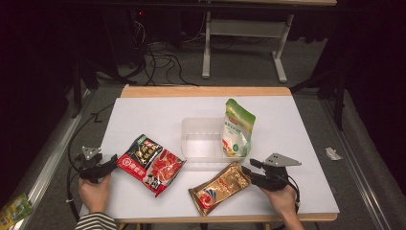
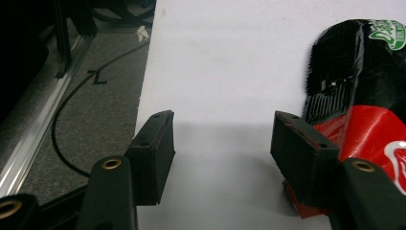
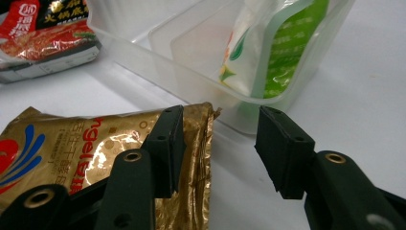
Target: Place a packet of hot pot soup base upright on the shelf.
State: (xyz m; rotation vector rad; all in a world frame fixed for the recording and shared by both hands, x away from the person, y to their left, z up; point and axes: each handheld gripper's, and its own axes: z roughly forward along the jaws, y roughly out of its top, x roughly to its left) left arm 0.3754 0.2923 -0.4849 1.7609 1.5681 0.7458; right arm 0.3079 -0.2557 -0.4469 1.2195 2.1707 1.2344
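Lying flat, crinkled gold pouch [image 3: 72,148] – blue-red logo, right claw [image 3: 218,148] apart at its edge.

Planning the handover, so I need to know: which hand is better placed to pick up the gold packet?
Right. The right gripper sits at the gold packet, its open jaws at the packet's corner edge. The left gripper is across the table beside the red packet.

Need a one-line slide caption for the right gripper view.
Right gripper, jaws open, at the gold packet's torn corner beside the clear tray.
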